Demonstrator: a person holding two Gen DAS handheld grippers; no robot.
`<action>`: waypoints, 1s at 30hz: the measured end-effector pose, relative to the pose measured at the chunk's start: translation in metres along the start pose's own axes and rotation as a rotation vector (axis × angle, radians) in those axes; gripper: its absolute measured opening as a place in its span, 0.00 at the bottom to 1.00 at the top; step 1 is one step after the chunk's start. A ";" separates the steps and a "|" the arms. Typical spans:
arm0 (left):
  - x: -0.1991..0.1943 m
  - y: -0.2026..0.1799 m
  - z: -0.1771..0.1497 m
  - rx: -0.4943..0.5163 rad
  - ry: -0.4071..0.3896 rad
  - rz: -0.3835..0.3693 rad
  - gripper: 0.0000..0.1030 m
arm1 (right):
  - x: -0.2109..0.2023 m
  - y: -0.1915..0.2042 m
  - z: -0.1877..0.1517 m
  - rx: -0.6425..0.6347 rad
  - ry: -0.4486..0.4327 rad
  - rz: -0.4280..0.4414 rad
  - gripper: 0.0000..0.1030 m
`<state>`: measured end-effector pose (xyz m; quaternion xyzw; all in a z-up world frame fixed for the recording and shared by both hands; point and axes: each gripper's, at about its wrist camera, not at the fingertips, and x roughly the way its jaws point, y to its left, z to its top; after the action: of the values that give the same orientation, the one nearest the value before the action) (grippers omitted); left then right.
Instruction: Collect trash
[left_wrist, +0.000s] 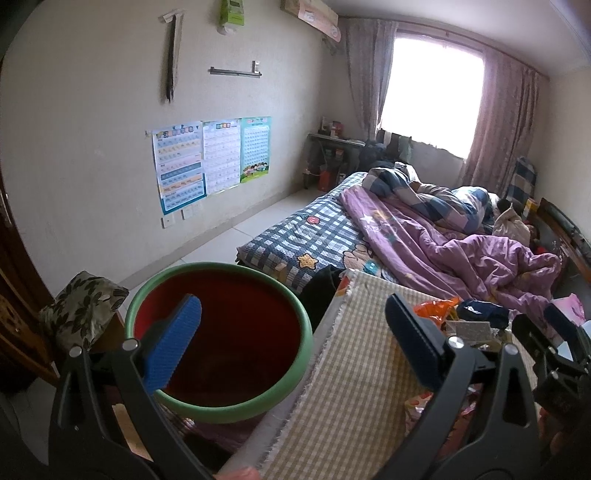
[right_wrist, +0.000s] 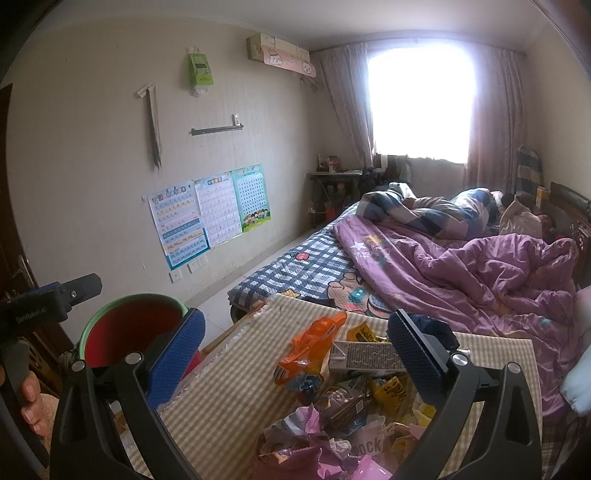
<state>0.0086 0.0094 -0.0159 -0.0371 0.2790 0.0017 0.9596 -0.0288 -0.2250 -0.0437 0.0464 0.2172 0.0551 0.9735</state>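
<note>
The right tool (right_wrist: 295, 347) hangs released over the heap of crumpled snack wrappers (right_wrist: 343, 410) on the beige checked cloth tabletop (right_wrist: 229, 398), gripping nothing; the left tool (left_wrist: 291, 332) is likewise spread wide and empty beside the round red basin with a green rim (left_wrist: 221, 339), which sits off the tabletop's left edge. A loose pinch could snag several wrappers and scatter them; a wrapper released early may fall short of the basin. The cloth's bare left strip offers carrying room; the purple-quilted bed (right_wrist: 461, 266) crowds the far right.
</note>
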 end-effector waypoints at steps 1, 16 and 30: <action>0.000 -0.001 0.000 0.001 0.001 -0.002 0.95 | 0.000 0.000 0.000 0.000 0.000 0.000 0.93; -0.001 -0.005 0.001 0.002 0.004 -0.005 0.95 | 0.000 0.001 -0.001 0.000 0.004 0.000 0.93; 0.005 -0.016 -0.007 0.008 0.049 -0.034 0.95 | 0.001 -0.011 0.000 -0.009 0.009 -0.026 0.93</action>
<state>0.0095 -0.0075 -0.0237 -0.0380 0.3020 -0.0169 0.9524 -0.0268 -0.2356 -0.0456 0.0388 0.2219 0.0437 0.9733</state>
